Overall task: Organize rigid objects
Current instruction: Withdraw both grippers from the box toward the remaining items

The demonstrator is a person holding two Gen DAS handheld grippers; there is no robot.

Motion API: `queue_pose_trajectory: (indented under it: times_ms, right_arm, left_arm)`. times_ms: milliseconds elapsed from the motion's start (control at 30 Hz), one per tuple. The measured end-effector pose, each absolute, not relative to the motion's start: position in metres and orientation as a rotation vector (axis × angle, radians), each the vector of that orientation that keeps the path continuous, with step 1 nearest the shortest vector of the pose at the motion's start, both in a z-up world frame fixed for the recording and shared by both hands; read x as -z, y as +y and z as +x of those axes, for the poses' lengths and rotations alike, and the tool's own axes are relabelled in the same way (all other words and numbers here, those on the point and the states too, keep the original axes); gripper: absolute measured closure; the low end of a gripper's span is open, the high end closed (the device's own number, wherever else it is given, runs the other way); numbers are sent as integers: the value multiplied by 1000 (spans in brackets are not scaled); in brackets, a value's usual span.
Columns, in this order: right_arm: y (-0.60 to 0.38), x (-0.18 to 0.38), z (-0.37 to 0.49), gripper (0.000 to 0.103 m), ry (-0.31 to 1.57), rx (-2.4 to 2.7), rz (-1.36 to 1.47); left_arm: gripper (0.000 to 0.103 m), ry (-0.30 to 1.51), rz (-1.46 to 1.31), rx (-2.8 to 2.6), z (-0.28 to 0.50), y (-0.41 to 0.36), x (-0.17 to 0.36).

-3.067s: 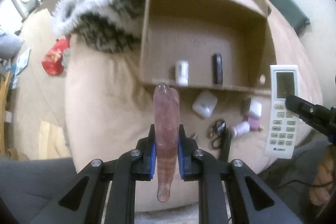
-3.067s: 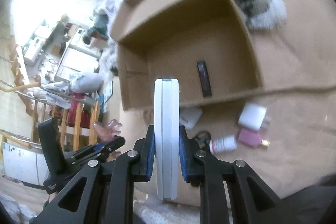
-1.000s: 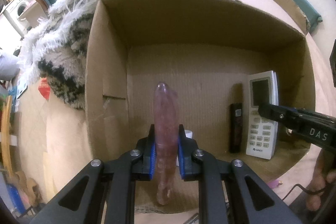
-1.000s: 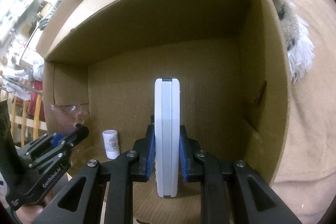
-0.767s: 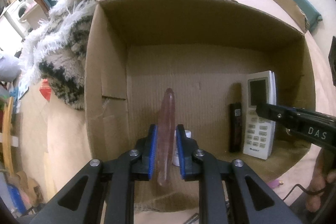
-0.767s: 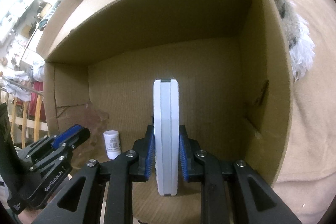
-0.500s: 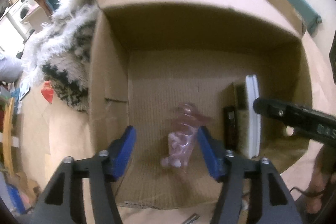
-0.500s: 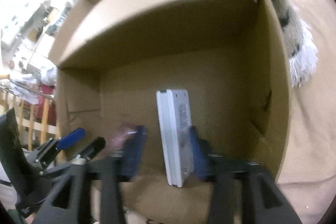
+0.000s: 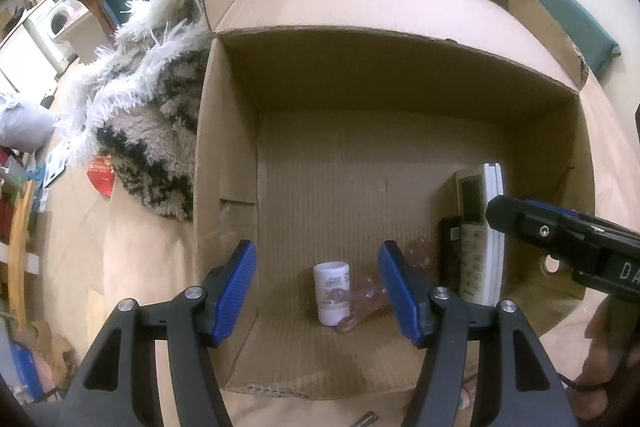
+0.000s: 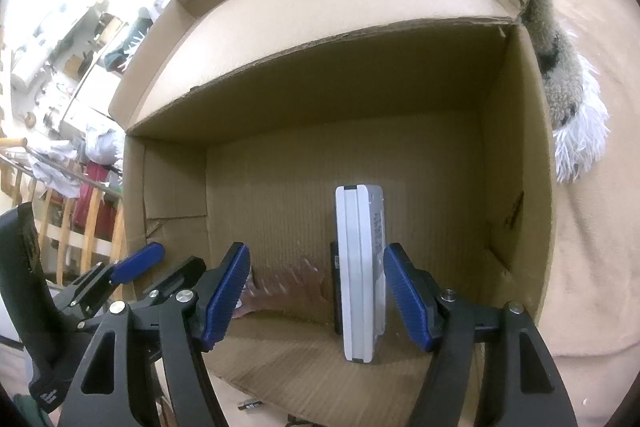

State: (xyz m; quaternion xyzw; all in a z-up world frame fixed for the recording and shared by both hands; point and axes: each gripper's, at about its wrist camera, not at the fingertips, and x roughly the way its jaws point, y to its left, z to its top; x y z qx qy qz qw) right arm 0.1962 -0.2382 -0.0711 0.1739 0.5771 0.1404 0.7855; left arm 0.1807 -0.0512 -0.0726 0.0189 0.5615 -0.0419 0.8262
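From my left claw point(image 9: 318, 287), spread wide and empty, I see the pink comb point(image 9: 362, 307) and white bottle point(image 9: 332, 293) lying just beyond its tips in the box point(image 9: 224, 163), while my right claw point(image 10: 316, 293), jaws opening, lets the remote point(image 10: 358, 267) stand free between its pads, so next I back both out for more items.

Matt corrugated cardboard box point(image 9: 224, 163); glossy white plastic remote point(image 10: 358, 267).
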Motion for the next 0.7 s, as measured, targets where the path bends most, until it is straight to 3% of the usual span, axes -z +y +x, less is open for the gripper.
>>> queue_pose_trajectory:
  times_ms: [700]
  right_arm:
    - [-251,48,172,30,1185,-245,381]
  left_arm:
    - [43,1180,-15,44,163,-24,35]
